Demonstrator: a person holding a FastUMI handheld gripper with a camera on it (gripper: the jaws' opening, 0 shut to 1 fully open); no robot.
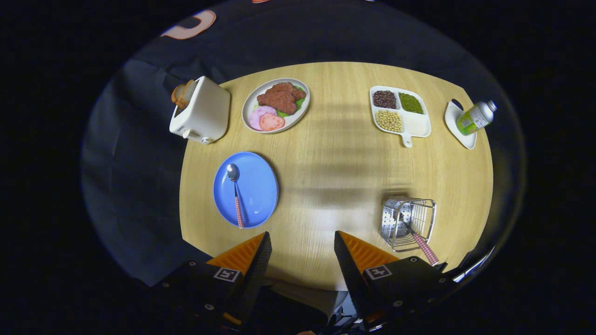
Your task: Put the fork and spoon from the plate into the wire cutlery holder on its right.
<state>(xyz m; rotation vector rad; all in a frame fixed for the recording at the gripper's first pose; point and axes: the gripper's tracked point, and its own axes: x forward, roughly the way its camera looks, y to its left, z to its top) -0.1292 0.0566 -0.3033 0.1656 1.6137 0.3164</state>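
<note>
round wooden tabletop [335, 163] against dark booth cloth. claw [302, 242] spread wide, grasping nothing, fingers above the near edge. blue plate [256, 186] ahead of the left finger; spoon [235, 193] lies on it, checked handle toward the claw. wire cutlery holder [409, 223] ahead of the right finger, fork [421, 244] already in it, handle leaning out. beyond: toaster [202, 114], plate of meat [276, 104], divided bean tray [400, 114], bottle [475, 117] on a small dish [454, 123].

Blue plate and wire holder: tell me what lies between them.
Bare tabletop separates blue plate and wire holder in the gripper view; the open gripper hangs nearer.
</note>
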